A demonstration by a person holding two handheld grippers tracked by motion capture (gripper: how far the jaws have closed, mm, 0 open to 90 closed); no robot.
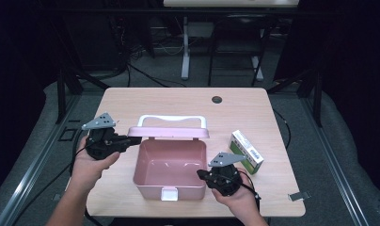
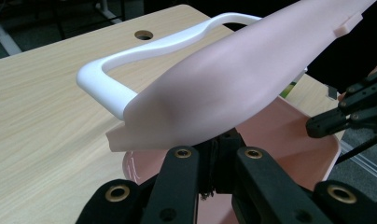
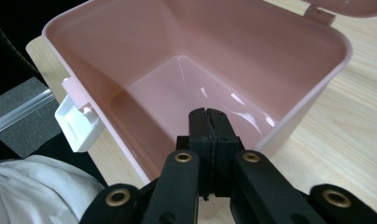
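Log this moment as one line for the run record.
left claw: shut on lid, held open | right claw: shut on box wall | box: empty | carton: on table, right of box

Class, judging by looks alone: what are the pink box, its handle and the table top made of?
Box: glossy pink plastic, probably; its floor shows bright highlights. Handle: smooth white plastic, seemingly moulded. Table: pale wood-grain surface, matte; laminate or wood, unclear.

Table lit, surroundings near black.
Overhead light falls evenly on the table (image 1: 131,103); soft shadows only. High view is low-res and slightly soft. Glare streaks on the glossy floor of the pink box (image 3: 214,88) in the right gripper view. Lid (image 2: 233,88) is blurred close-up in the left gripper view; jaws out of focus in both.
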